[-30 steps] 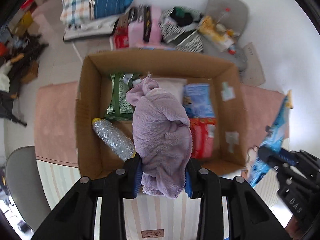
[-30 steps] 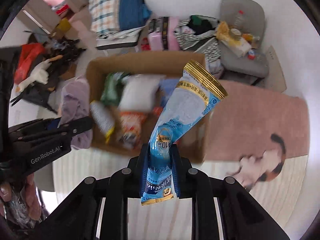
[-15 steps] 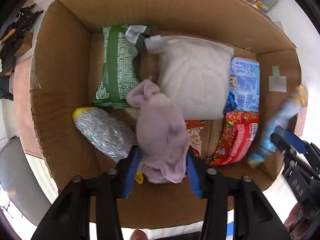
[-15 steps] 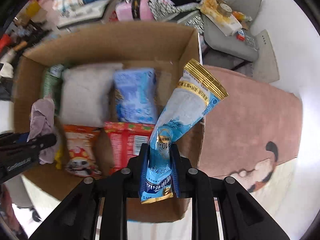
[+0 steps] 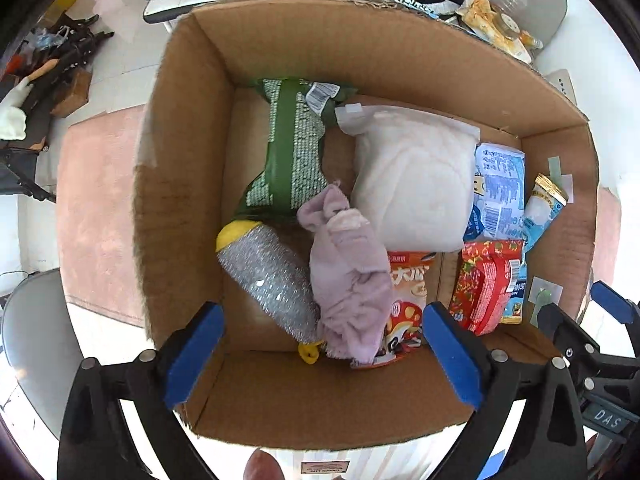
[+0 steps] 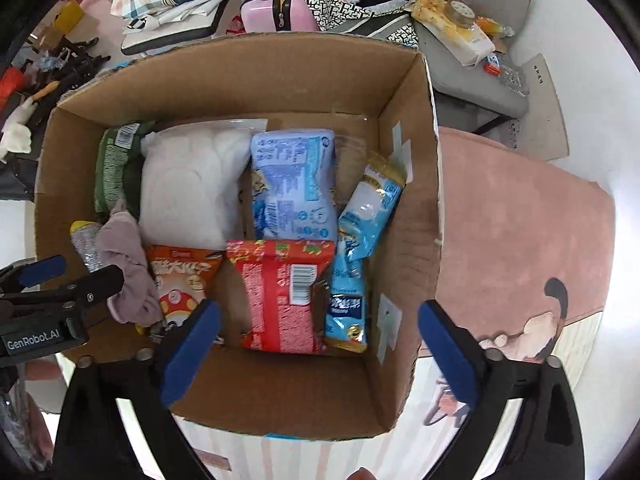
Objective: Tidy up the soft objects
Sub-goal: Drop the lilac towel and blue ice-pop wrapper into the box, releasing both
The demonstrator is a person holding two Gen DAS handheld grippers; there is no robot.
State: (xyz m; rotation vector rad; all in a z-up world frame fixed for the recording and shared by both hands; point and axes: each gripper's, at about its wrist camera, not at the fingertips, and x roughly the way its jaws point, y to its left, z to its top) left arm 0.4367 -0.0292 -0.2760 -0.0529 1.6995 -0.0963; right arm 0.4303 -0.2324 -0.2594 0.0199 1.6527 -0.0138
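Note:
A cardboard box holds several soft packs. A lilac cloth lies in it, over a silver pack and an orange snack bag. A light blue pouch leans against the box's right wall, beside a red bag. My left gripper is open and empty above the box's near edge. My right gripper is open and empty above the near right part of the box.
A white pillow pack, a green bag and a blue pack also lie in the box. A pink rug lies under and right of it. A pink case, bedding and a grey chair stand behind.
Both grippers have opened. The lilac cloth dropped from the left one into the box, and the blue pouch dropped from the right one against the box's right wall.

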